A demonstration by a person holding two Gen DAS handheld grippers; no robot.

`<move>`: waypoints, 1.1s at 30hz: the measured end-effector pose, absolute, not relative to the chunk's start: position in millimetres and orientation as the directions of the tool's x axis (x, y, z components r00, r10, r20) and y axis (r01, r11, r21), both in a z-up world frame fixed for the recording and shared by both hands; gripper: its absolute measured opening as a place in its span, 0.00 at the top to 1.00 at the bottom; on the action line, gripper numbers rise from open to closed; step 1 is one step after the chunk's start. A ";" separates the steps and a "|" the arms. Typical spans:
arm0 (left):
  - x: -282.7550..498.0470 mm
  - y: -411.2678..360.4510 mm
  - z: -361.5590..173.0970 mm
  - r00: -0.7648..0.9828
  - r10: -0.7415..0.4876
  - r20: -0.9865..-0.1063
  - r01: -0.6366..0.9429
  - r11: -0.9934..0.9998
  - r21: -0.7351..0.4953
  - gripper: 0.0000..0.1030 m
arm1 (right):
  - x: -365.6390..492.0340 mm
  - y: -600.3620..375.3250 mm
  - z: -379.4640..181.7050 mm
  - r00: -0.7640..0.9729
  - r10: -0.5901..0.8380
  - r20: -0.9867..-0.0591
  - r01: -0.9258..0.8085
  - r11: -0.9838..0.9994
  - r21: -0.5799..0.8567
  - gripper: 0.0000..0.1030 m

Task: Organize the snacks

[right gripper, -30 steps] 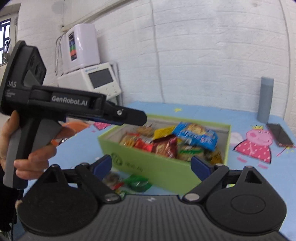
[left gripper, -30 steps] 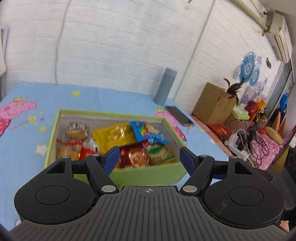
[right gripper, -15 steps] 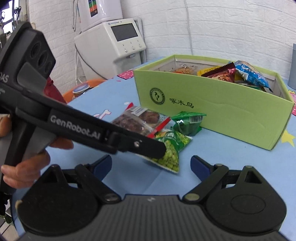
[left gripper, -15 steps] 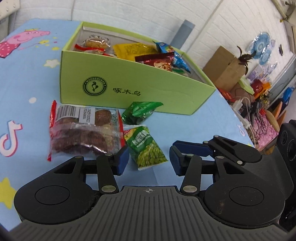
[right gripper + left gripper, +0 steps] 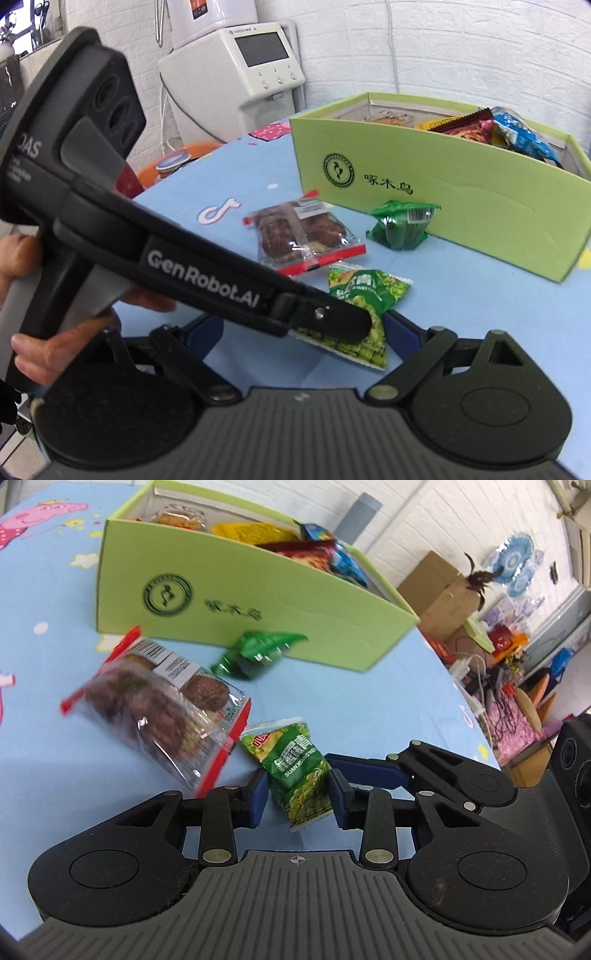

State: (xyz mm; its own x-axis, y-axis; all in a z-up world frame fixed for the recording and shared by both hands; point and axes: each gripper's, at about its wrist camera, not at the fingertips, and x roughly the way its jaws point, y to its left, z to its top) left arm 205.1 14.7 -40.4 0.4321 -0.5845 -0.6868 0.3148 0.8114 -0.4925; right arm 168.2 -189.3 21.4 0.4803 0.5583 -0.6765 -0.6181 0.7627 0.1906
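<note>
A green pea snack packet point(image 5: 299, 771) lies on the blue cloth between the blue fingers of my left gripper point(image 5: 297, 797), which close in on both its sides. It also shows in the right wrist view point(image 5: 364, 306), partly hidden by the left gripper's body point(image 5: 207, 273). A clear bag of brown cakes point(image 5: 159, 709) point(image 5: 301, 232) and a dark green packet point(image 5: 258, 653) point(image 5: 402, 225) lie in front of the green snack box point(image 5: 251, 605) point(image 5: 461, 195). My right gripper point(image 5: 306, 328) is open and empty just right of the left one.
The box holds several snack packets point(image 5: 306, 542). A white appliance point(image 5: 236, 77) stands beyond the table's left edge. A grey cylinder point(image 5: 362, 513) stands behind the box. Cardboard boxes and clutter point(image 5: 480, 627) lie off the table's right side.
My left gripper has come down from above the box to the table, moved onto the pea packet and narrowed around it. The right gripper followed down and closer.
</note>
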 end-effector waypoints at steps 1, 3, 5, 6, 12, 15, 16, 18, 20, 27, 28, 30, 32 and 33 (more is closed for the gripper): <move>197.3 13.0 -41.0 0.429 -0.590 -0.684 0.315 0.807 -0.499 0.83 | 160.2 -191.9 22.6 0.484 0.557 -0.675 -0.615 0.765 0.190 0.09; 180.0 9.7 -42.5 0.429 -0.596 -0.679 0.316 0.803 -0.506 0.82 | 143.1 -196.4 24.6 0.486 0.556 -0.675 -0.618 0.764 0.185 0.09; 163.7 5.3 -43.6 0.420 -0.609 -0.673 0.324 0.793 -0.516 0.81 | 127.4 -199.3 26.7 0.492 0.546 -0.679 -0.625 0.764 0.161 0.09; 157.0 3.3 -44.1 0.414 -0.617 -0.669 0.325 0.787 -0.524 0.80 | 120.4 -200.2 28.0 0.499 0.536 -0.681 -0.626 0.766 0.144 0.09; 134.5 -1.8 -35.6 0.408 -0.623 -0.667 0.356 0.781 -0.513 0.76 | 94.4 -218.3 35.1 0.531 0.515 -0.673 -0.602 0.788 0.127 0.10; 131.2 18.0 -20.8 0.485 -0.592 -0.644 0.330 0.805 -0.492 0.63 | 87.1 -229.8 40.2 0.571 0.490 -0.659 -0.568 0.815 0.113 0.10; 132.1 24.2 -15.2 0.513 -0.577 -0.636 0.316 0.816 -0.485 0.62 | 85.9 -233.4 41.6 0.578 0.489 -0.653 -0.559 0.821 0.120 0.10; 135.3 34.6 -8.3 0.547 -0.555 -0.626 0.303 0.829 -0.470 0.60 | 83.3 -239.7 40.6 0.592 0.483 -0.645 -0.536 0.834 0.133 0.10; 140.4 37.6 -4.4 0.555 -0.552 -0.622 0.311 0.831 -0.461 0.60 | 77.1 -241.8 38.1 0.599 0.478 -0.642 -0.517 0.844 0.146 0.10; 173.0 -4.8 -8.5 0.465 -0.597 -0.654 0.438 0.797 -0.415 0.61 | 54.6 -244.2 31.2 0.532 0.597 -0.600 -0.490 0.795 0.357 0.10; 177.8 -11.9 -11.3 0.446 -0.604 -0.661 0.457 0.788 -0.412 0.62 | 55.1 -240.3 28.9 0.516 0.610 -0.601 -0.495 0.785 0.372 0.10; 184.1 -21.3 -17.4 0.416 -0.605 -0.678 0.461 0.784 -0.417 0.63 | 61.2 -233.9 25.0 0.509 0.594 -0.623 -0.489 0.795 0.359 0.10; 185.8 -26.7 -25.1 0.391 -0.611 -0.688 0.468 0.776 -0.423 0.65 | 72.4 -230.9 19.9 0.504 0.583 -0.637 -0.484 0.802 0.351 0.09; 184.7 -27.3 -27.6 0.384 -0.611 -0.692 0.463 0.776 -0.429 0.66 | 77.1 -231.2 19.0 0.509 0.587 -0.630 -0.481 0.801 0.356 0.10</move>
